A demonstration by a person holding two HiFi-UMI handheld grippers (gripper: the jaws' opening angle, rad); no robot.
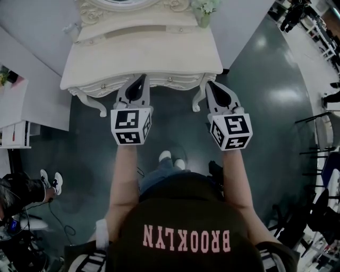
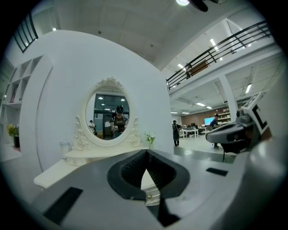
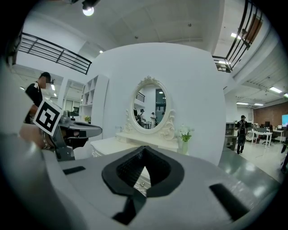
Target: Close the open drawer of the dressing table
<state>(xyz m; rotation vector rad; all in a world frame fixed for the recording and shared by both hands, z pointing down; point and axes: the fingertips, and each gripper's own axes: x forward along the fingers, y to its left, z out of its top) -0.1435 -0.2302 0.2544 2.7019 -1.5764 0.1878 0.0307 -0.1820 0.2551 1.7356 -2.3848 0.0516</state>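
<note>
The cream dressing table [image 1: 143,56] stands against the white wall at the top of the head view, with its oval mirror [image 2: 108,112] above it. Its carved drawer front [image 1: 159,81], with small knobs, sits just under the tabletop's front edge. I cannot tell how far it stands out. My left gripper [image 1: 142,78] points at the drawer front's left part, shut and empty. My right gripper [image 1: 211,85] is level with it near the table's right front leg, also shut and empty. In each gripper view a small knob [image 2: 148,196] [image 3: 141,184] shows through the gap below the meeting jaws.
A vase of pale flowers [image 1: 204,10] stands at the table's back right. A white shelf unit [image 1: 16,133] lies to the left, and a seated person's shoes [image 1: 50,180] at lower left. Black racks [image 1: 324,138] line the right. My own feet [image 1: 172,159] stand on the dark floor.
</note>
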